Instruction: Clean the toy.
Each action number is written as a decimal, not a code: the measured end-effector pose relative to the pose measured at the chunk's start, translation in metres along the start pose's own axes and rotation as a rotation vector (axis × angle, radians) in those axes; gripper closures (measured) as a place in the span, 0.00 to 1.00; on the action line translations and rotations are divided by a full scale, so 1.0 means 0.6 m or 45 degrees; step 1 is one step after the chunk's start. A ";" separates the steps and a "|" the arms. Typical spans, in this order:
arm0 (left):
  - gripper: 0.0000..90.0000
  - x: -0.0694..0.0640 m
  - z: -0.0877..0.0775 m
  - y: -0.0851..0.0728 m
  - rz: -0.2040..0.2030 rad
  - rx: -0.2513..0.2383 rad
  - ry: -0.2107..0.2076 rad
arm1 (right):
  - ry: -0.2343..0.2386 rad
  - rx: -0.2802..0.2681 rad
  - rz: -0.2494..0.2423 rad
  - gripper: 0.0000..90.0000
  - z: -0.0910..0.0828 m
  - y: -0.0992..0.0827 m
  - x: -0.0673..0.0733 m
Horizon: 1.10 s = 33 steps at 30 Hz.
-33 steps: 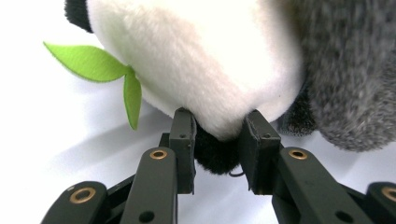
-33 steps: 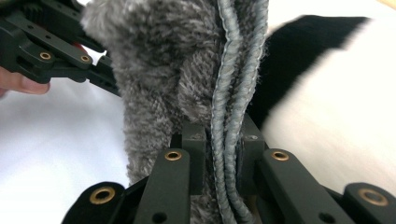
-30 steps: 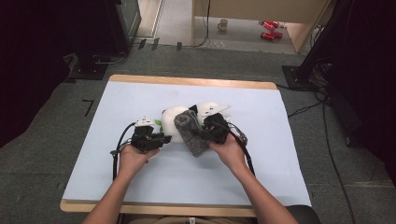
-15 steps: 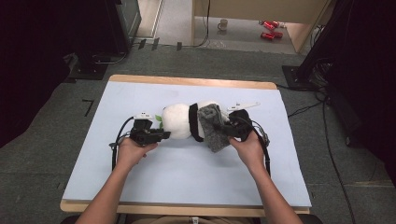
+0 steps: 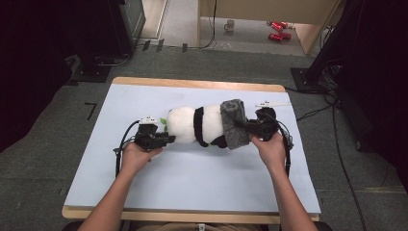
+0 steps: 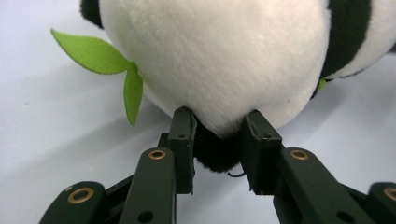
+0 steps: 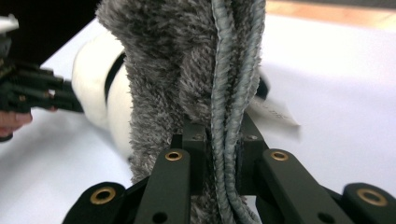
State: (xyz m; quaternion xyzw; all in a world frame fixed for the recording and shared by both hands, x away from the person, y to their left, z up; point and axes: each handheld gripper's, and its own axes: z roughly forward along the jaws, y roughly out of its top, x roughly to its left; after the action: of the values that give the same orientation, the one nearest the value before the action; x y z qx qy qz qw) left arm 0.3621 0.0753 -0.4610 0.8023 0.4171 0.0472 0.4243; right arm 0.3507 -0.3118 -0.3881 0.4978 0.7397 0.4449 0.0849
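While the person is pressing both tools inward from opposite ends, one plush panda [image 5: 197, 126] is lying on its side near the middle of the pale blue table [image 5: 192, 183], its long axis running from 9 o'clock to 3 o'clock in the high view. Its body is rounded and soft, with short white pile broken by black bands, and two pointed green felt leaves [image 6: 109, 65] are sticking out of it beside its 9 o'clock end. A white label [image 7: 273, 112] is showing behind it in the right gripper view.

One grey cloth [image 5: 234, 123], shaggy and thick like a towel, with a ribbed stitched hem [image 7: 236, 84], is standing on edge against the panda's 3 o'clock end, touching it.

One left gripper [image 5: 166, 139] is sitting at the 9 o'clock end, its black jaws clamping a small black tuft of the panda's fur [image 6: 217, 154], with the white bulge of plush swelling just above the pads. One right gripper [image 5: 240, 126] is at the 3 o'clock end, its jaws pinching the cloth's folded hem tightly, with pile spilling past them on one side.

Two hands are gripping the tools, the left hand [image 5: 137, 156] and the right hand [image 5: 271, 149], and two bare forearms are coming in from 6 o'clock.
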 end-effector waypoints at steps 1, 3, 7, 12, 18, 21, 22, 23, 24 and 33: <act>0.76 0.000 0.000 -0.001 -0.001 -0.001 0.001 | -0.003 -0.018 0.008 0.89 -0.007 0.004 -0.004; 0.76 -0.001 -0.001 -0.004 -0.009 -0.007 -0.001 | 0.002 -0.046 0.028 0.89 -0.015 0.009 -0.010; 0.75 -0.001 -0.002 -0.010 -0.005 -0.007 -0.001 | 0.025 -0.059 0.037 0.89 -0.008 0.021 -0.011; 0.75 -0.001 -0.001 -0.017 -0.012 -0.002 0.004 | 0.011 0.000 -0.010 0.89 0.030 0.025 0.004; 0.74 0.000 0.000 -0.023 -0.022 -0.009 0.003 | -0.039 0.050 -0.041 0.88 0.064 0.018 0.007; 0.74 -0.001 0.000 -0.025 -0.023 -0.010 0.002 | -0.049 0.061 -0.024 0.88 0.070 0.015 0.004; 0.74 -0.001 0.001 -0.025 -0.025 -0.008 0.002 | -0.053 0.059 -0.026 0.88 0.072 0.013 0.004; 0.74 -0.001 0.001 -0.025 -0.026 -0.007 0.001 | -0.059 0.057 -0.025 0.88 0.074 0.010 0.004; 0.74 -0.001 0.001 -0.025 -0.029 -0.010 0.000 | -0.062 0.057 -0.024 0.88 0.075 0.008 0.004; 0.74 0.001 0.003 -0.026 -0.035 -0.003 -0.007 | -0.092 0.099 0.018 0.89 0.085 -0.011 -0.006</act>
State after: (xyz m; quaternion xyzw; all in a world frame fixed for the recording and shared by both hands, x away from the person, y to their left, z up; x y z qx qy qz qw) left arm 0.3533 0.0790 -0.4732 0.7962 0.4270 0.0396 0.4269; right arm 0.3772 -0.2862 -0.4244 0.5217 0.7493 0.3982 0.0890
